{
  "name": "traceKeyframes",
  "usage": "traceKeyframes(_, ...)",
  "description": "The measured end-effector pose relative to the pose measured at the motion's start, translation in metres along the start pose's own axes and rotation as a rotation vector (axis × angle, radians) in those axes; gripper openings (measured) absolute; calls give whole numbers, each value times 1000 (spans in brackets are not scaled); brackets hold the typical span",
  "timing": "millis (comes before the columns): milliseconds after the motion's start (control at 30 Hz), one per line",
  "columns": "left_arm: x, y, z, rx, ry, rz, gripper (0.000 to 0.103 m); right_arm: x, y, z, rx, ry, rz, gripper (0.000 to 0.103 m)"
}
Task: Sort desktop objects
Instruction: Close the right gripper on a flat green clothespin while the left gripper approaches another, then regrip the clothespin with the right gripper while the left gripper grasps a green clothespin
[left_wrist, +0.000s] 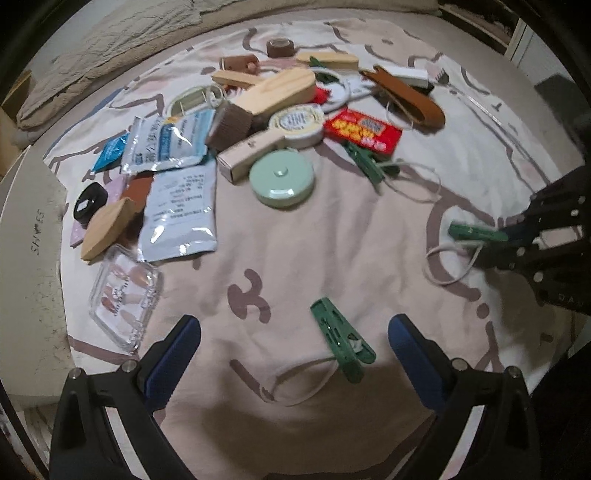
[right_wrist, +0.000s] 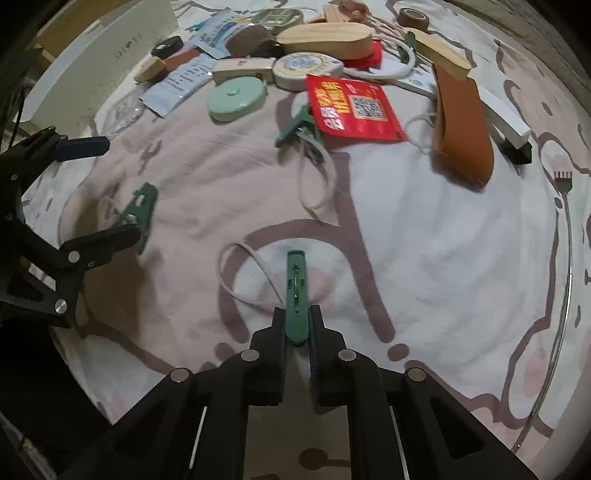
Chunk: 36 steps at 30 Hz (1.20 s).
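Observation:
My right gripper (right_wrist: 297, 319) is shut on a green clothespin (right_wrist: 296, 291) with a white cord loop, held just above the cloth; it also shows in the left wrist view (left_wrist: 476, 233). My left gripper (left_wrist: 293, 328) is open, its blue-padded fingers on either side of a second green clothespin (left_wrist: 341, 341) that lies on the cloth; that pin also shows in the right wrist view (right_wrist: 140, 212). A third green clothespin (left_wrist: 365, 162) lies by the red packet (left_wrist: 364, 130). A mint round tape measure (left_wrist: 282, 179) sits mid-pile.
A heap of items covers the far cloth: wooden blocks (left_wrist: 279, 94), foil sachets (left_wrist: 181, 210), a clear nail box (left_wrist: 123, 299), a brown leather strap (right_wrist: 463, 129), a white box (right_wrist: 498, 107). A white bin rim (left_wrist: 26, 258) stands at left.

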<state>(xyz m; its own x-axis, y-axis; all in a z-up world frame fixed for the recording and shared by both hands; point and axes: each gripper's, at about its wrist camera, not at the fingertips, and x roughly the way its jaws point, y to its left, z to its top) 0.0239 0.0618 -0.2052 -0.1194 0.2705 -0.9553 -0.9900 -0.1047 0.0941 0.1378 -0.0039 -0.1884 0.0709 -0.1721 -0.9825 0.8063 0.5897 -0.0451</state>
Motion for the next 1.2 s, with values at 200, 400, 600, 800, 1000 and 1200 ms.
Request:
traceKeyframes(200, 11, 3, -8, 47, 47, 35, 101, -10, -16, -1, -1, -24, -18, 11)
traceKeyframes(400, 6, 29, -15, -2, 42, 46, 101, -19, -36, 1, -13, -50, -30, 11)
traceKeyframes(600, 3, 51, -17, -30, 30, 85, 101, -15, -52, 4, -11, -22, -55, 11)
traceKeyframes(800, -8, 58, -16, -28, 0, 33, 101, -26, -66, 5, -43, -46, -88, 31)
traceKeyframes(1000, -16, 38, -11, 84, -68, 40, 101, -40, -65, 2, -166, -122, -183, 81)
traceKeyframes(1200, -11, 16, -8, 186, -87, 38, 101, -25, -27, 5, -337, -122, -192, 74)
